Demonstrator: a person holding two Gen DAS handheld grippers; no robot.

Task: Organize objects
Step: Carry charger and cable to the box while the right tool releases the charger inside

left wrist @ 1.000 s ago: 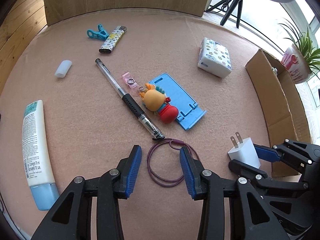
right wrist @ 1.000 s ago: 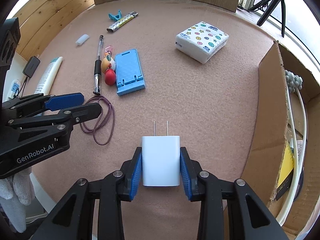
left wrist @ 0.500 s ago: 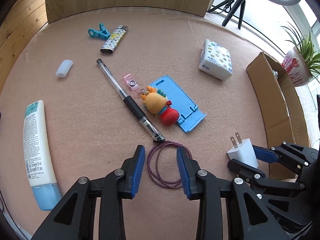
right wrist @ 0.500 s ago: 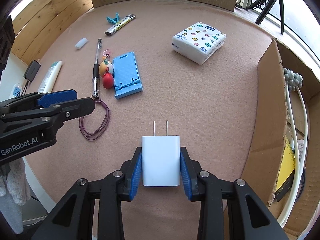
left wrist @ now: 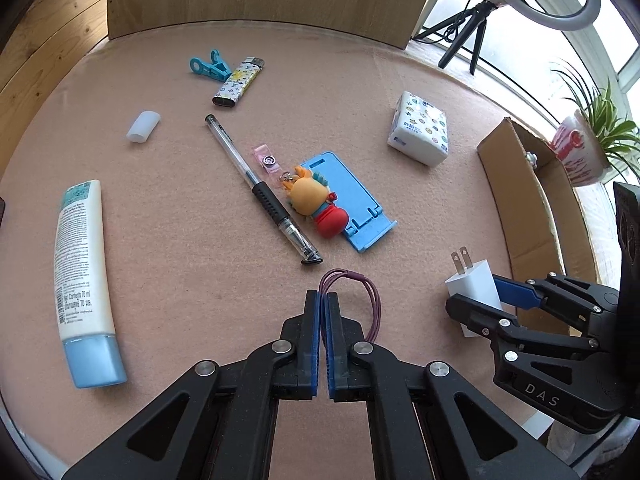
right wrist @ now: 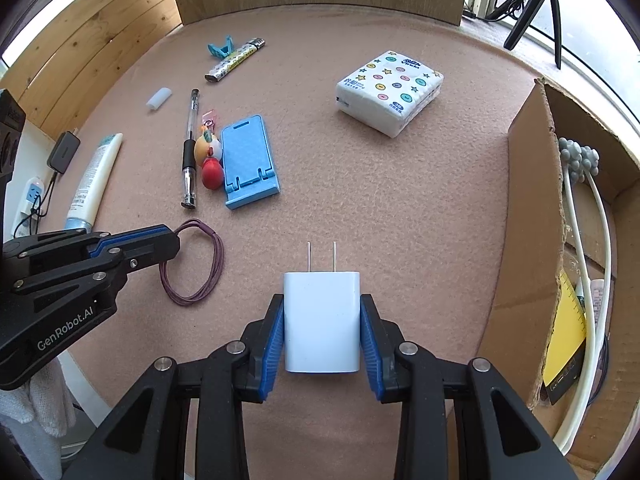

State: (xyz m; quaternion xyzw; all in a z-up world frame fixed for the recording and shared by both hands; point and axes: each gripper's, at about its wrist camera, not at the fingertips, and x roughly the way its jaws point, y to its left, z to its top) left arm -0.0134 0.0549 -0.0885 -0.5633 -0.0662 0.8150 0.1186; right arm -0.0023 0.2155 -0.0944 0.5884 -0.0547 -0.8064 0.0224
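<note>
A purple elastic band is pinched at one end by my left gripper, whose jaws are shut on it; the rest of the loop droops toward the pink mat. My right gripper is shut on a white plug charger with its two prongs pointing forward. In the left wrist view that charger and the right gripper sit just right of the band, beside the open cardboard box.
On the mat lie a pen, a toy keychain, a blue phone stand, a tissue pack, a cream tube, a lighter, a blue clip and a white cap. The box holds white cables.
The left jaws have closed from wide apart onto the near end of the purple band and drawn back slightly. The right gripper has kept still with the charger.
</note>
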